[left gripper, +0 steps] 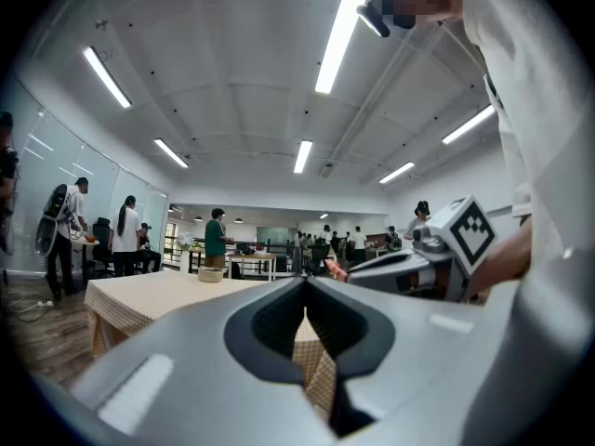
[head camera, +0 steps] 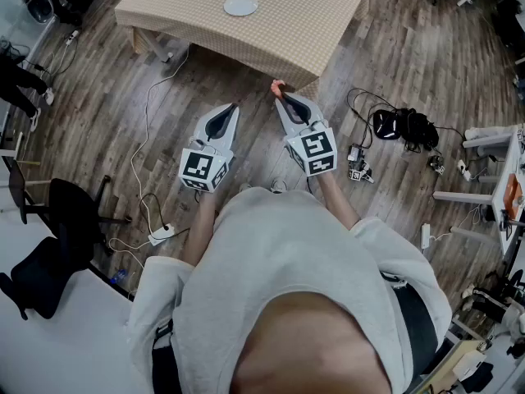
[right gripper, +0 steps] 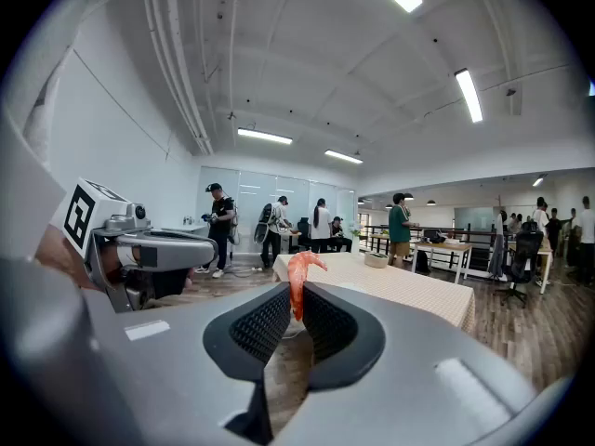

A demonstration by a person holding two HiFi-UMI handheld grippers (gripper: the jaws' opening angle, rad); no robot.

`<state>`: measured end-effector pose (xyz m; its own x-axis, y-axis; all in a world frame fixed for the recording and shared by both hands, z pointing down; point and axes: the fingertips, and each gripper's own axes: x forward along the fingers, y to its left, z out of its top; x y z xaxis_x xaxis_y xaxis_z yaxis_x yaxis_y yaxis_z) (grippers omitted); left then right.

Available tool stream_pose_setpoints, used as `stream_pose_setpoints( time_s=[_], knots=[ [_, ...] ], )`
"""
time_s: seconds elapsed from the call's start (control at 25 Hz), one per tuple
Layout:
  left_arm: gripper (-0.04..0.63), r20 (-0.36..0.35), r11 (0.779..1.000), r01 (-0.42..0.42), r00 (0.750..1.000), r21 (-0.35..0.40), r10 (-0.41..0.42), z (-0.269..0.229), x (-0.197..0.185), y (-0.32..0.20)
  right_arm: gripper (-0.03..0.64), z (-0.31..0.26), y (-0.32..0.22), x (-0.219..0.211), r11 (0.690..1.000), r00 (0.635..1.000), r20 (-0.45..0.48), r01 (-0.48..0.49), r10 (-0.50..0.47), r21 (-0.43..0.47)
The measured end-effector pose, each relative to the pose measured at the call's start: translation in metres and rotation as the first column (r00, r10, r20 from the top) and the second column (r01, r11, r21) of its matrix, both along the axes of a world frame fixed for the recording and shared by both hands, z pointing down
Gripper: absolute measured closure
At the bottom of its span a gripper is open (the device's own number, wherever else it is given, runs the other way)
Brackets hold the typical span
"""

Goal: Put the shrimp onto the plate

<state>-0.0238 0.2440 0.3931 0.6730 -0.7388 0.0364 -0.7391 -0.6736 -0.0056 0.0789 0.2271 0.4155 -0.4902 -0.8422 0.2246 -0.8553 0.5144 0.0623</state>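
Observation:
An orange-pink shrimp [right gripper: 299, 279] is pinched at the tips of my right gripper [right gripper: 297, 307]; its curled end sticks up above the pads. In the head view the same shrimp [head camera: 278, 88] shows at the right gripper [head camera: 281, 97], just short of the near edge of a table with a checked cloth [head camera: 287, 23]. A white plate [head camera: 240, 6] lies far back on that table, well apart from both grippers. My left gripper [head camera: 234, 107] is held beside the right one over the floor, its tips together with nothing between them [left gripper: 305, 282].
The wooden floor around me carries cables, a power strip [head camera: 162, 234], a black bag [head camera: 404, 126] and small devices at the right. A black office chair [head camera: 57, 236] stands at the left. Several people stand at tables far across the room [right gripper: 402, 228].

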Motion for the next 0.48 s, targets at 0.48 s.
stream_pose_setpoints(
  time_s=[0.48],
  knots=[
    [0.586, 0.001, 0.999, 0.042, 0.999, 0.001, -0.042, 0.003, 0.023, -0.009, 0.572, -0.001, -0.011, 0.027, 0.999, 0.999, 0.019, 0.028, -0.028, 0.018]
  ],
)
